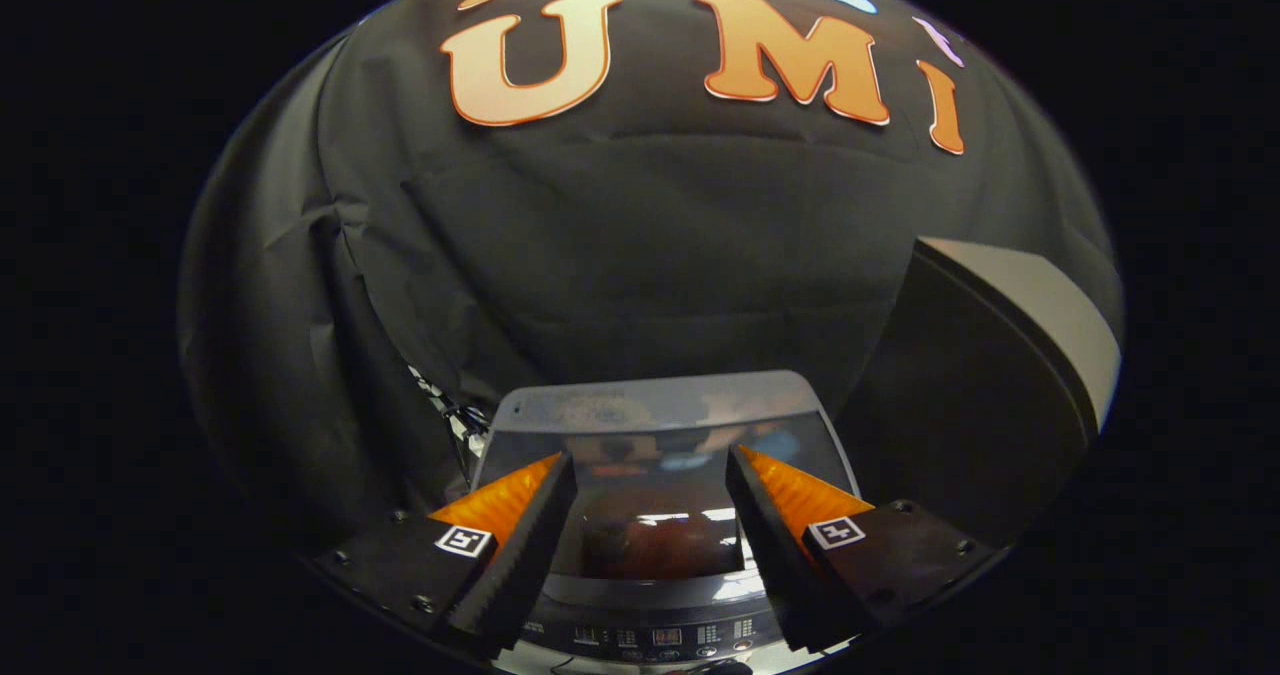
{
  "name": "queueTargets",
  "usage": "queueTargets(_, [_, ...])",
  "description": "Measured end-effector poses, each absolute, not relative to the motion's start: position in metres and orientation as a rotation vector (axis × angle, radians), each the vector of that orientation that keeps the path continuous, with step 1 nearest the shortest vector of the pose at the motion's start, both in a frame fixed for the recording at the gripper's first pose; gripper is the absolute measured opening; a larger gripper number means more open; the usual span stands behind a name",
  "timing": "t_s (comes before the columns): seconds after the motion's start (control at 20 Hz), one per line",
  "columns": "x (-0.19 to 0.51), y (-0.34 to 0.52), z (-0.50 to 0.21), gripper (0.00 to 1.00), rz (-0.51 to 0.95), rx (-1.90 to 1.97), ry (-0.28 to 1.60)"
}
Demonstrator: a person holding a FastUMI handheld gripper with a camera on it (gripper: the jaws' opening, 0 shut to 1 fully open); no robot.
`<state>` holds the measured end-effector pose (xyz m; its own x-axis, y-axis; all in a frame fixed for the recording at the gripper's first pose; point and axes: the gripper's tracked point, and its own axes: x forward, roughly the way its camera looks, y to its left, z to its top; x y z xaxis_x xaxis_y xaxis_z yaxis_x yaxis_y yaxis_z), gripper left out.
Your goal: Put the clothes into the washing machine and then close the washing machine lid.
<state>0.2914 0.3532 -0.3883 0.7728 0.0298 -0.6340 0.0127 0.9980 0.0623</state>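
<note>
While the gripper (650,475) hangs with fingers spread and nothing between them, the washing machine (660,595) sits just below and ahead at lower centre. Its glass lid (660,455) looks down, something reddish, perhaps the clothes, dim beneath it. Further right stands a dark box (990,375).

Your gripper (650,475) is held level with its two fingers (525,545) spread wide apart, nothing between the ribbed black pads. Both orange-backed fingers point straight ahead, each base block carrying a small square marker.
</note>
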Motion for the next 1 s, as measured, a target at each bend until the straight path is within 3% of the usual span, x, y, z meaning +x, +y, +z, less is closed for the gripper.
queueTargets(0.25, [0.265,0.351,-0.367,0.99,0.025,0.133,0.639])
queueTargets(1.0, [0.152,0.281,-0.102,0.98,0.014,0.072,0.214])
